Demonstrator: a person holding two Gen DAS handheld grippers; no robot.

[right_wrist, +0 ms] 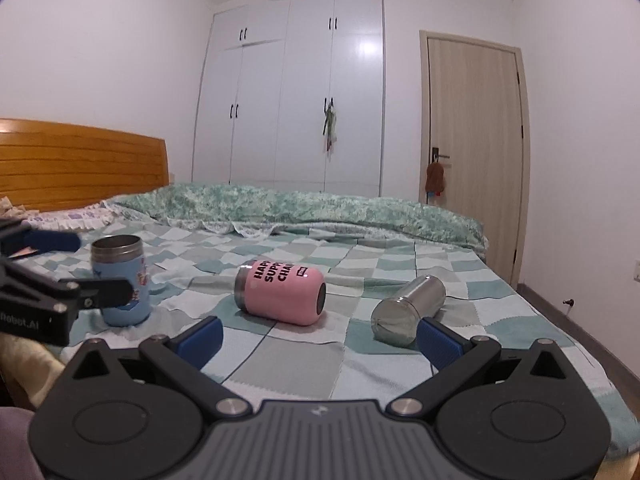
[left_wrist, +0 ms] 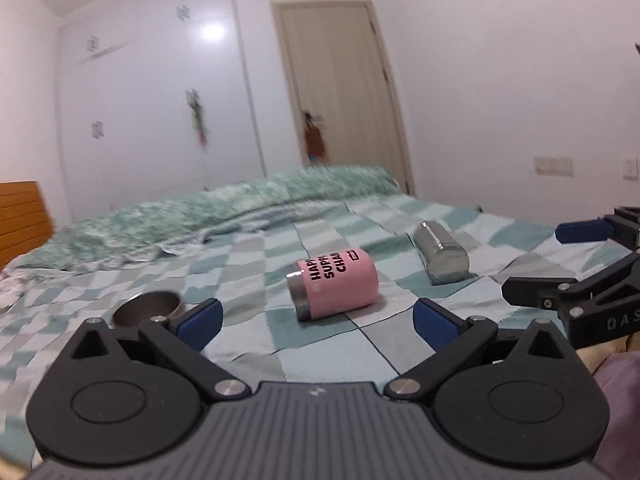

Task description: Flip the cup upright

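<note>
A pink cup (left_wrist: 334, 286) with black lettering lies on its side on the checked bed cover, also in the right wrist view (right_wrist: 280, 290). A steel cup (left_wrist: 440, 254) lies on its side to its right (right_wrist: 408, 310). A blue cup (right_wrist: 120, 280) stands upright at the left; only its rim (left_wrist: 146, 306) shows in the left wrist view. My left gripper (left_wrist: 318, 322) is open and empty, just short of the pink cup. My right gripper (right_wrist: 320, 340) is open and empty, near both lying cups.
The bed cover (right_wrist: 304, 360) is soft and wrinkled. A rolled green quilt (right_wrist: 300, 208) lies across the far side, a wooden headboard (right_wrist: 80, 164) at the left. The right gripper's fingers (left_wrist: 580, 228) show at the right edge of the left wrist view.
</note>
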